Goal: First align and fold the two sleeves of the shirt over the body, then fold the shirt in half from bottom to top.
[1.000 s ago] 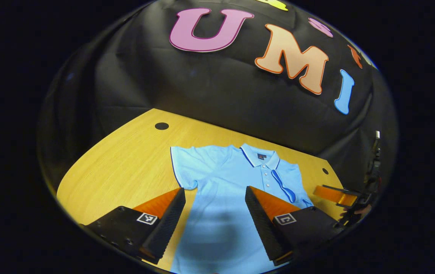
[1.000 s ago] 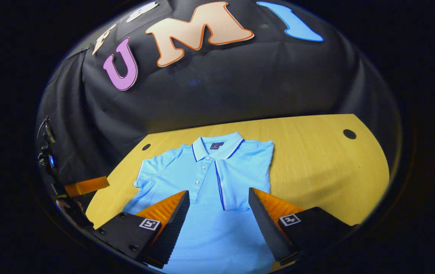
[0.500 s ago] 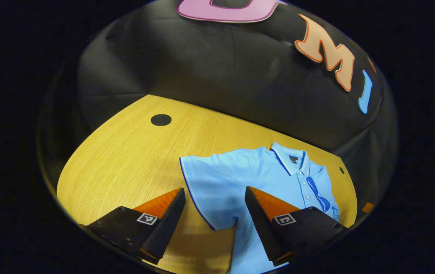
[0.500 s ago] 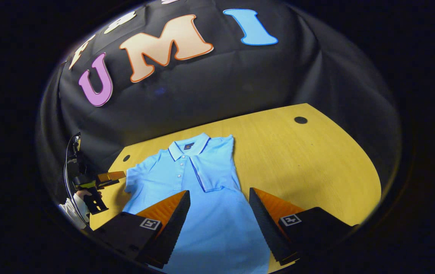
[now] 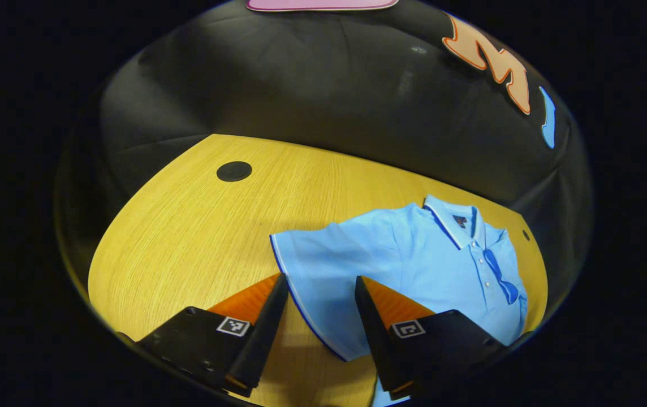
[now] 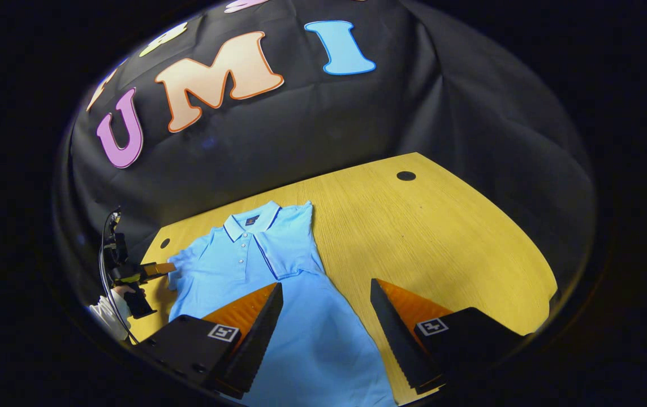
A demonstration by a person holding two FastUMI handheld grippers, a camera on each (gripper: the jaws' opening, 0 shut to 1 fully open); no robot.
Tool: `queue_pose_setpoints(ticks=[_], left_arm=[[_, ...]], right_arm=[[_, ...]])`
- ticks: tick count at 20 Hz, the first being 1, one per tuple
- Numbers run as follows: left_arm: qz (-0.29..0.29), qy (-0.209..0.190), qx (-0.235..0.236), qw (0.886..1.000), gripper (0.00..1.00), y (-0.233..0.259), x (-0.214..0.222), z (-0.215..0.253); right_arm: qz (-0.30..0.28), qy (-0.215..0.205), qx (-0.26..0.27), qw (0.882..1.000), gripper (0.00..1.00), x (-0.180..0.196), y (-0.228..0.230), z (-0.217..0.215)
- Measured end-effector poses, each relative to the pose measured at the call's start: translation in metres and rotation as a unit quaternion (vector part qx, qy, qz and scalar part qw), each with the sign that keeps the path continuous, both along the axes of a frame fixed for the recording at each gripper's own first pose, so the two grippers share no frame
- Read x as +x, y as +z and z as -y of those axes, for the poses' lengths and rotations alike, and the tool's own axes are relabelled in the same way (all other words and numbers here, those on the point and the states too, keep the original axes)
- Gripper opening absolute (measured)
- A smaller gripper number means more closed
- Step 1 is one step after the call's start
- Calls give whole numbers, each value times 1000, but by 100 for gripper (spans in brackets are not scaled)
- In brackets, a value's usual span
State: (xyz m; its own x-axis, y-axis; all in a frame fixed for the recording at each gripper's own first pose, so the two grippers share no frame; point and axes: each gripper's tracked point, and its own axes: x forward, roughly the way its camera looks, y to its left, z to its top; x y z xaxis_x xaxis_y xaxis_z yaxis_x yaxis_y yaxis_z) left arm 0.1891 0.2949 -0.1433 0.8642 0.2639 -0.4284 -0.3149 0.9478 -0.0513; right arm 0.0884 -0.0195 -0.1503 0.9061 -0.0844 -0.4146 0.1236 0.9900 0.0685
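Left gripper (image 5: pixel 318 305) has swung out over the unfolded sleeve (image 5: pixel 323 271) since 1 s ago; jaws open, slightly narrower, sleeve hem lying between them, nothing gripped. Right gripper (image 6: pixel 326 316) has drifted toward the shirt's far side, jaws open, straddling the body's edge. Shirt (image 6: pixel 267 282) lies flat on the table (image 6: pixel 442 237), 1 sleeve already folded over the body. Thin, limp knit, so it'll likely drape and slide. Suggest pinching the sleeve at the hem corner and dragging low.
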Motion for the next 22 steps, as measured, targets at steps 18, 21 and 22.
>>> queue_pose_setpoints(ticks=[18, 21, 22], left_arm=[[12, -15, 42, 999, 0, 2, 12, 12], [53, -29, 3, 998, 0, 20, 12, 30], [60, -36, -2, 998, 0, 25, 11, 38]], right_arm=[[-8, -4, -5, 1000, 98, -5, -1, 13], [-11, 0, -9, 1000, 98, -5, -5, 15], [-13, 3, -11, 1000, 98, -5, -6, 15]])
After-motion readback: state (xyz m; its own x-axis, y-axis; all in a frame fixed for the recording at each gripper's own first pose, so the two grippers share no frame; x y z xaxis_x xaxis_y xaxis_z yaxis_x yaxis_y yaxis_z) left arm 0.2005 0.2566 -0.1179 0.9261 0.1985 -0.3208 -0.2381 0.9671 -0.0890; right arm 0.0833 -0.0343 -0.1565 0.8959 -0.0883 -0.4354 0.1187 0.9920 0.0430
